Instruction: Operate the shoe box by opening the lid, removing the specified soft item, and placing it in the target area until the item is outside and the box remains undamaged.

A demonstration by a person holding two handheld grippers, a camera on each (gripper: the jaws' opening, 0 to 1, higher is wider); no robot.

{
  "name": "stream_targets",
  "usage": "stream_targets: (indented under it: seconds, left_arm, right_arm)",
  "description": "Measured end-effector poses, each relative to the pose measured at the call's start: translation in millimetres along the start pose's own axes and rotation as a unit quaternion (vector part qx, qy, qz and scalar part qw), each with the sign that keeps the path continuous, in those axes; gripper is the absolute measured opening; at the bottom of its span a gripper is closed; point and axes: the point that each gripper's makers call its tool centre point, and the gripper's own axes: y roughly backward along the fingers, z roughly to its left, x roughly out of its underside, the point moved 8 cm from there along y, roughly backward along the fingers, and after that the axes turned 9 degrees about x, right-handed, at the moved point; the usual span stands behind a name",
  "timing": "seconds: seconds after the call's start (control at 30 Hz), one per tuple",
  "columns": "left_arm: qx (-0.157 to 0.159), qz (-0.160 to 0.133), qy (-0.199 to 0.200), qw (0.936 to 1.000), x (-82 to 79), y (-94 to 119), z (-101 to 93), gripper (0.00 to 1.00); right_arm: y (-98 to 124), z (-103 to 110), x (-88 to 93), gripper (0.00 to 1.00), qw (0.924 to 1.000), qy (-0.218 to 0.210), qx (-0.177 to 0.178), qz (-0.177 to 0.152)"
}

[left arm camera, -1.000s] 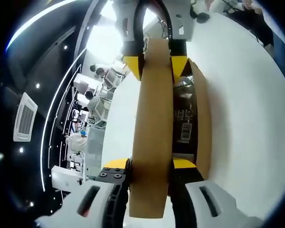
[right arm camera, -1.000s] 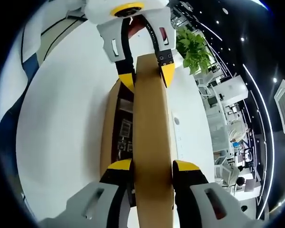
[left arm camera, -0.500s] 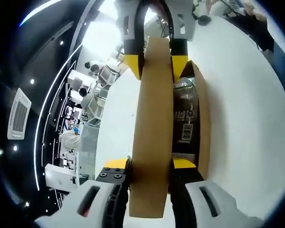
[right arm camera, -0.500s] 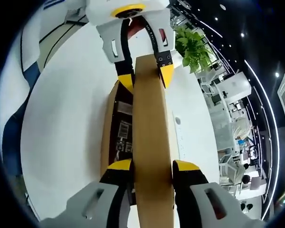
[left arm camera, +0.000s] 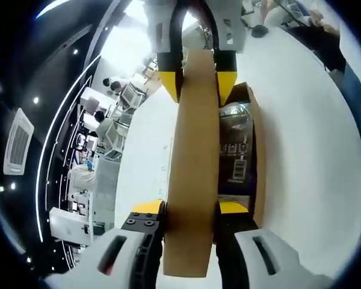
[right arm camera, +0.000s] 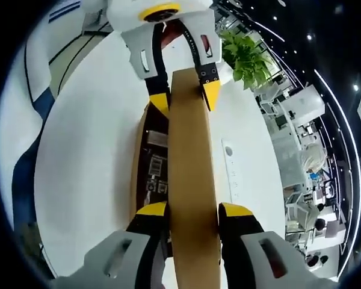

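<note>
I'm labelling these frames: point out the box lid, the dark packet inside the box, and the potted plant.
box lid (left arm camera: pixel 192 156), left gripper view, middle of its brown panel.
dark packet (left arm camera: pixel 233 141), left gripper view, its printed face.
potted plant (right arm camera: pixel 245 57), right gripper view, its green leaves.

There are two grippers: the left gripper (left arm camera: pixel 191 208) and the right gripper (right arm camera: pixel 192 211), each with two yellow-tipped jaws, four jaws in all. There is one cardboard shoe box (left arm camera: pixel 259 150), with one lid (left arm camera: pixel 195 150) raised off it. Inside the box lies one dark wrapped item (left arm camera: pixel 234 144), and its wrapping carries one white barcode label (left arm camera: pixel 236 170). One white table (right arm camera: pixel 90 168) holds the box. One green potted plant (right arm camera: pixel 243 51) stands beyond it. At least two people in white (left arm camera: pixel 78 177) can be counted in the background of the left gripper view, too small to count surely.
</note>
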Motion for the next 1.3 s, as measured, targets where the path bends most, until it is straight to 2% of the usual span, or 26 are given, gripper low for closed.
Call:
stream_targets:
  seconds: [0.23, 0.47, 0.57, 0.83, 1.3]
  left_arm:
    - [0.009, -0.003, 0.006, 0.9999, -1.9, 4.5, 4.0, 0.33]
    - [0.035, 0.003, 0.016, 0.9992, -1.6, 0.6, 15.0, 0.33]
    - [0.039, 0.005, 0.016, 0.9991, -2.6, 1.3, 15.3, 0.33]
    - [0.056, -0.001, 0.024, 0.9981, 4.2, -6.9, 23.6, 0.33]
    - [0.065, -0.007, 0.022, 0.9976, 2.5, -5.3, 28.4, 0.33]
  right_arm:
    - [1.4, -4.5, -0.3, 0.32, 0.9998, -0.015, -0.011, 0.001]
    - [1.3, -12.1, -1.9, 0.32, 0.9993, -0.025, -0.027, 0.009]
    - [-6.0, -18.1, -0.1, 0.32, 0.9989, -0.031, -0.032, 0.015]
    - [-7.1, -21.2, 2.2, 0.32, 0.9982, -0.039, -0.041, 0.018]
    - [-5.7, -26.2, 0.8, 0.32, 0.9976, -0.046, -0.047, 0.02]
